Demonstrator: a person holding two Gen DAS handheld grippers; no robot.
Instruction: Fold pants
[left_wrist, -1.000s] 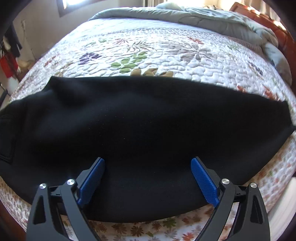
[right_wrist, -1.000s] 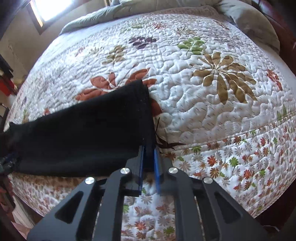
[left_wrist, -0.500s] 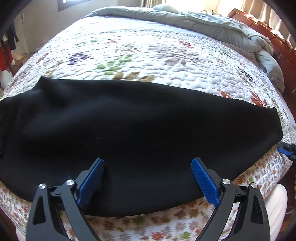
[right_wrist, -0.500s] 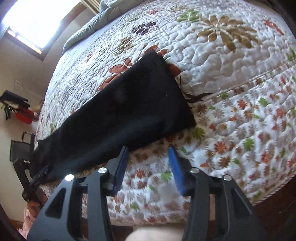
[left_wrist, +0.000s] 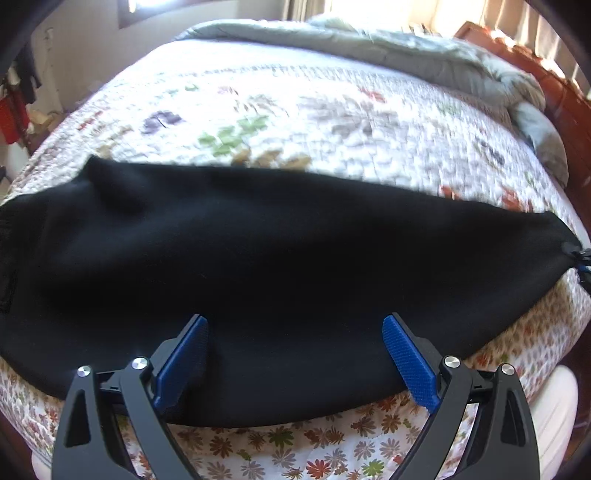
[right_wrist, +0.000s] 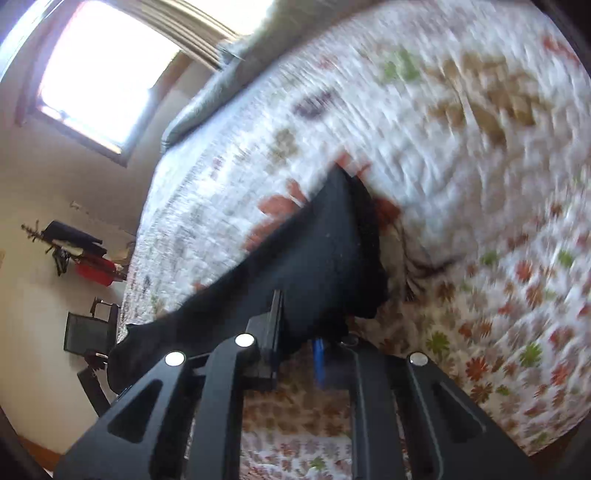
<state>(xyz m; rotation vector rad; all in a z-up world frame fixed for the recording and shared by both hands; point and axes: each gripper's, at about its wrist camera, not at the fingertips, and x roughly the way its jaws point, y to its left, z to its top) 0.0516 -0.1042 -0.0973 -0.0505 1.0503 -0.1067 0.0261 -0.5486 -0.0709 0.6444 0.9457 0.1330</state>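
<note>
Black pants (left_wrist: 280, 266) lie lengthwise across the near edge of a floral quilted bed (left_wrist: 314, 122). My left gripper (left_wrist: 295, 336) is open, its blue pads wide apart over the middle of the pants' near edge, gripping nothing. In the right wrist view my right gripper (right_wrist: 299, 325) is shut on the leg-end hem of the pants (right_wrist: 317, 266), and the cloth is lifted and bunched there. The right gripper also shows at the right edge of the left wrist view (left_wrist: 580, 258), at the pants' right tip.
A grey comforter (left_wrist: 388, 55) is piled at the far end of the bed. A wooden bed frame (left_wrist: 565, 110) runs along the right. A window (right_wrist: 99, 74), hanging clothes (right_wrist: 81, 251) and a dark chair (right_wrist: 88, 332) stand by the left wall.
My right gripper was shut on the hem, opened and drew back, and has now closed on the hem end again, lifting it. My left gripper stays open over the pants.
</note>
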